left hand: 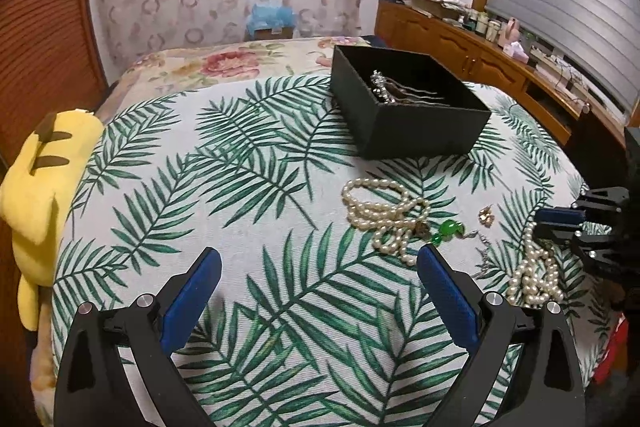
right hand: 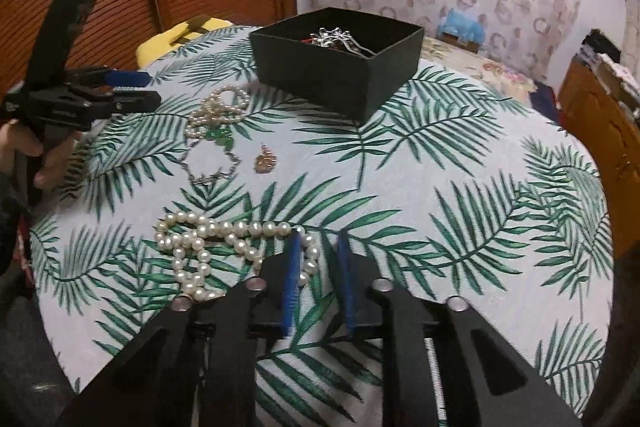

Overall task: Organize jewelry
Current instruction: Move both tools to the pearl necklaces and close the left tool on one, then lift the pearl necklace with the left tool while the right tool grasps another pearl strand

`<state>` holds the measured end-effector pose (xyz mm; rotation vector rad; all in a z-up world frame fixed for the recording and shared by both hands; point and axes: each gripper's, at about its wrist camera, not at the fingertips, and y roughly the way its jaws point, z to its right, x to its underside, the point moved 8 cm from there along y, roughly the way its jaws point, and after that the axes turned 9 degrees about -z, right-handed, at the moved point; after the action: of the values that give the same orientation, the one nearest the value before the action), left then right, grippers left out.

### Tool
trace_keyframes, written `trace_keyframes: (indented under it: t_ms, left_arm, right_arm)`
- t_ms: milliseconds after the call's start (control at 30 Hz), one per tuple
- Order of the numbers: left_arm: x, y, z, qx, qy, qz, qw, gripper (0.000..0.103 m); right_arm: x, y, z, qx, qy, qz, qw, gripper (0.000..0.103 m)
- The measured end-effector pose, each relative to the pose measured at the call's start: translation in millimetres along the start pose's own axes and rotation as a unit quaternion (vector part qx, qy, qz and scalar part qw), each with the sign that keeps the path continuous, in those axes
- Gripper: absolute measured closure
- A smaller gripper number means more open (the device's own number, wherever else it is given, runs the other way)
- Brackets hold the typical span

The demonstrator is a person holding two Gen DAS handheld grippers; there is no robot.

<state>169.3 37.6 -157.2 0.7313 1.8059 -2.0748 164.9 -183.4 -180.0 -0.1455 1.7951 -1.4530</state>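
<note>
Left gripper [left hand: 318,269] jaws wide apart over leaf-print tablecloth [left hand: 240,187] | right gripper [right hand: 318,253] jaws narrowly apart beside pearl necklace [right hand: 224,239] | black jewelry box [right hand: 340,63] beyond

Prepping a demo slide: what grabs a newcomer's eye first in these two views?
The black box at the far side of the palm-leaf cloth, with silver pieces inside. Then the loose jewelry in front of it: a pearl strand right beside the right gripper, whose jaws are only narrowly apart, and a second pearl bundle with a green pendant nearer the box. The left gripper hangs wide open over bare cloth.
</note>
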Motion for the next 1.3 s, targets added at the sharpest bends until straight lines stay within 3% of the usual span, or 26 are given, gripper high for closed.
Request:
trace_keyframes:
  t_ms: [167, 333, 500, 767, 900, 967, 1000, 1133, 1300]
  left_arm:
    - [-9, 6, 3, 0.022, -0.001, -0.003, 0.9998, 0.013]
    - [-22, 25, 0, 0.051, -0.019, -0.030, 0.9981, 0.043]
    - [-35, 38, 3, 0.042, -0.007, -0.042, 0.9982, 0.046]
    - [-45, 53, 20, 0.017, 0.041, -0.060, 0.9972, 0.065]
    - [-46, 55, 25, -0.014, 0.068, -0.056, 0.9960, 0.071]
    - [-45, 54, 29, -0.010, 0.075, -0.054, 0.9957, 0.084]
    - [-46, 54, 31, -0.008, 0.077, -0.054, 0.9955, 0.098]
    - [-46, 49, 29, -0.012, 0.071, -0.046, 0.9964, 0.099]
    - [-49, 16, 31, 0.001, 0.058, -0.003, 0.9983, 0.099]
  right_arm:
    - [1, -1, 4, -0.010, 0.011, 0.001, 1.000, 0.089]
    - [0, -1, 5, -0.001, 0.005, 0.001, 1.000, 0.089]
    - [0, -1, 5, -0.002, 0.006, 0.001, 1.000, 0.089]
    - [0, -1, 5, -0.002, 0.006, 0.001, 1.000, 0.089]
    - [0, -1, 5, -0.003, 0.007, 0.001, 1.000, 0.089]
    - [1, -1, 5, -0.003, 0.006, 0.001, 1.000, 0.089]
    - [0, -1, 5, -0.003, 0.006, 0.001, 1.000, 0.089]
    - [1, -1, 6, -0.004, 0.007, 0.001, 1.000, 0.089]
    - [0, 1, 4, -0.005, 0.007, 0.001, 1.000, 0.089]
